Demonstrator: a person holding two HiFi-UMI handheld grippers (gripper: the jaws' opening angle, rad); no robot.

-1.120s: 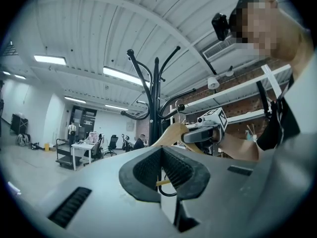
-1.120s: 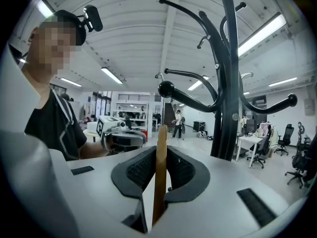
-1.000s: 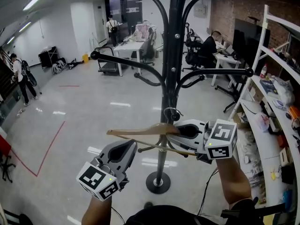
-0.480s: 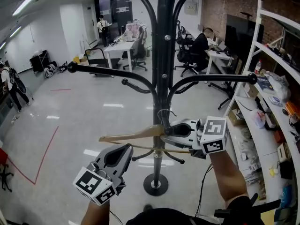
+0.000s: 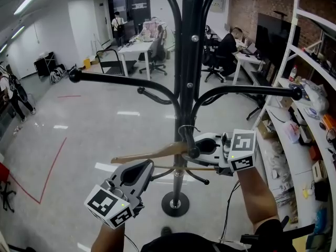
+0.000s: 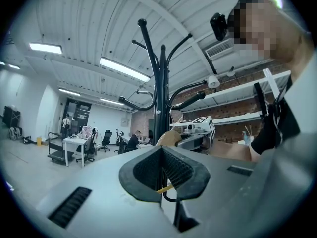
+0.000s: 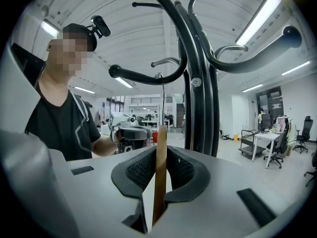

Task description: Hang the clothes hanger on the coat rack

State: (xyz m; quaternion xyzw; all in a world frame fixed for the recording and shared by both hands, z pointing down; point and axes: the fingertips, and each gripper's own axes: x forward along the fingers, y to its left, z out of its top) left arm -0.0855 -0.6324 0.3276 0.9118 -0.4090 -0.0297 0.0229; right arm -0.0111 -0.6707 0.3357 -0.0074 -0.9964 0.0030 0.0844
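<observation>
The black coat rack (image 5: 186, 88) rises right in front of me, with curved arms spreading left and right. A wooden hanger (image 5: 152, 154) lies level beside the pole, and its wire hook (image 5: 187, 133) is close against the pole. Whether the hook rests on an arm, I cannot tell. My right gripper (image 5: 191, 150) is shut on the hanger near its neck, and the wood stands between its jaws (image 7: 160, 172). My left gripper (image 5: 148, 167) sits lower left. Its jaws are closed to a slit in which the thin lower bar (image 6: 166, 187) shows.
The rack's round base (image 5: 177, 205) stands on the glossy floor below my hands. White shelves (image 5: 304, 119) with clutter line the right side. A person sits at desks (image 5: 233, 46) behind the rack. Other people (image 5: 18, 88) stand far left, and red tape (image 5: 52, 167) marks the floor.
Both grippers still hold the hanger against the pole, with hardly any shift. The head view has swung a little, so the rack's arms sit differently in the frame.
</observation>
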